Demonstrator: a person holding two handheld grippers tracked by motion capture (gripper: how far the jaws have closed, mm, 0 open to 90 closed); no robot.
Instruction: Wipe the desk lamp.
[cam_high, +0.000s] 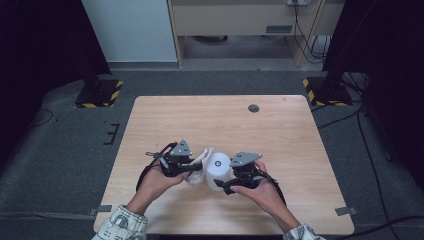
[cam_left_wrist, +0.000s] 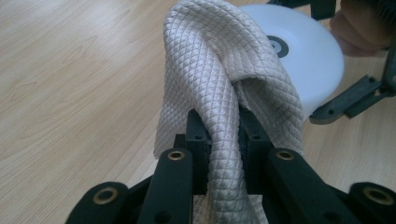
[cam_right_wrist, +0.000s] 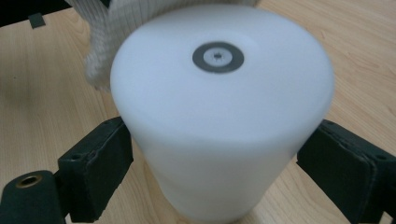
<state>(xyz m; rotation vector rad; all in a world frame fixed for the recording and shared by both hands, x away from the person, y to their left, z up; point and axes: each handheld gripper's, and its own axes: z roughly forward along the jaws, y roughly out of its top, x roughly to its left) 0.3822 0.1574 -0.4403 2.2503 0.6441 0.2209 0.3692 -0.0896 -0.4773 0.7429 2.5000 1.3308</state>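
Note:
A beige quilted cloth is bunched between the jaws of my left gripper, which is shut on it. The cloth drapes up and over against a white cup. The cup's flat end bears a small grey ring and faces up. My right gripper holds the cup, one pad pressing each side. Both grippers meet near the front middle of the wooden table. A fold of cloth touches the cup's far rim.
A dark round grommet sits in the table's far right part. Two black stands with yellow-black striped bases rise from the floor beyond the far corners. A wooden cabinet stands at the back.

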